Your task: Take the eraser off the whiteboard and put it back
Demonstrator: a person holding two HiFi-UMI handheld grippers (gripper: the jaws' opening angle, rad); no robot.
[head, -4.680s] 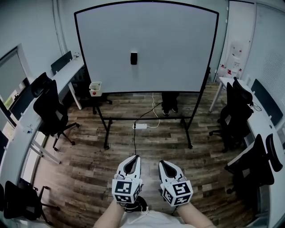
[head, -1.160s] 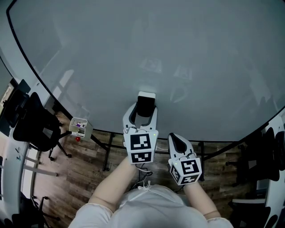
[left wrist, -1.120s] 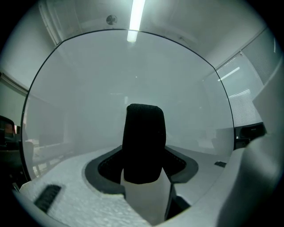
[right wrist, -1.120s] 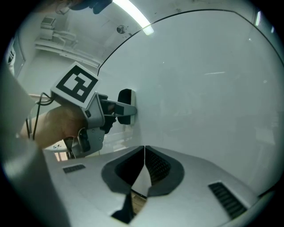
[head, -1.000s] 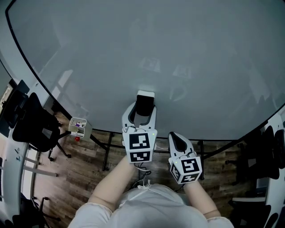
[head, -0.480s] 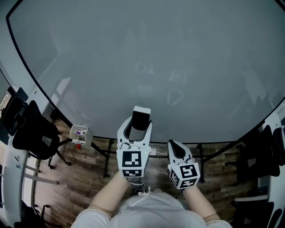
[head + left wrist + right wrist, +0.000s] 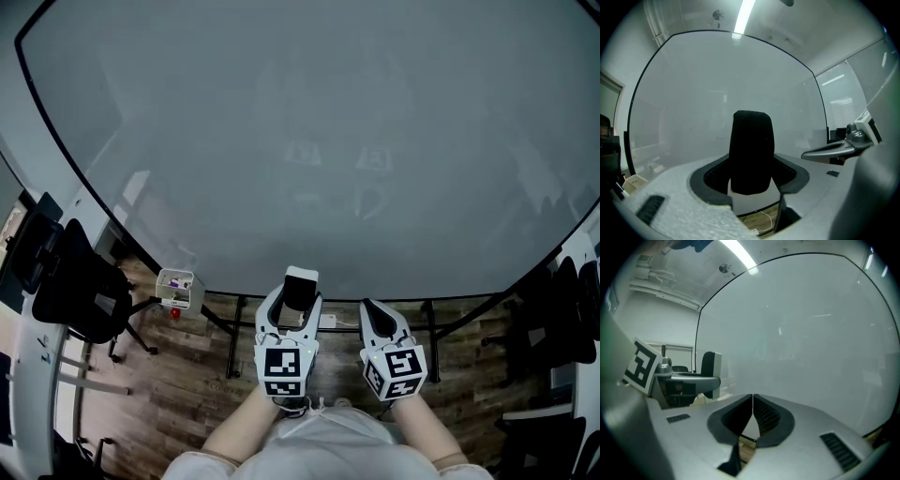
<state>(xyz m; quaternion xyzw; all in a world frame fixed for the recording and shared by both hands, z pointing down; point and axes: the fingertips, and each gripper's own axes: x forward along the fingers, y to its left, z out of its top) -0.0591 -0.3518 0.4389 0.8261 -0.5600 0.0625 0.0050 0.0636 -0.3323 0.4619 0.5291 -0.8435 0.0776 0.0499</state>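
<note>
Whiteboard [image 7: 309,141]: fills most of the head view. Grey-white face, thin black frame, no writing that I can make out. It is also the backdrop in the left gripper view [image 7: 693,93] and the right gripper view [image 7: 811,333].

Floor [image 7: 187,375]: wood plank, visible under the board's lower edge, where the black legs of the stand come down.

Chair [image 7: 80,286]: black office chair, left of the board and beside a pale desk edge. More dark chairs [image 7: 562,319] stand at the right.

Left gripper [image 7: 298,302]: held low in front of the person, marker cube facing up, nose towards the board's bottom edge. Its jaws are clamped on the eraser [image 7: 299,289], one on each flank. In the left gripper view [image 7: 752,172] the eraser [image 7: 751,150] stands upright between the dark pads, its black felt face towards the camera. The right gripper view catches it side-on [image 7: 711,373], black felt on a white back. I cannot tell whether it touches the board.

Right gripper [image 7: 376,312]: just beside the left one, at about the same height. Its jaws are pressed together with nothing between them [image 7: 753,408].

Small white box [image 7: 175,288]: sits by the board's lower left edge, with small items inside too small to name.

Power strip [image 7: 327,322]: white, on the floor below the board.
</note>
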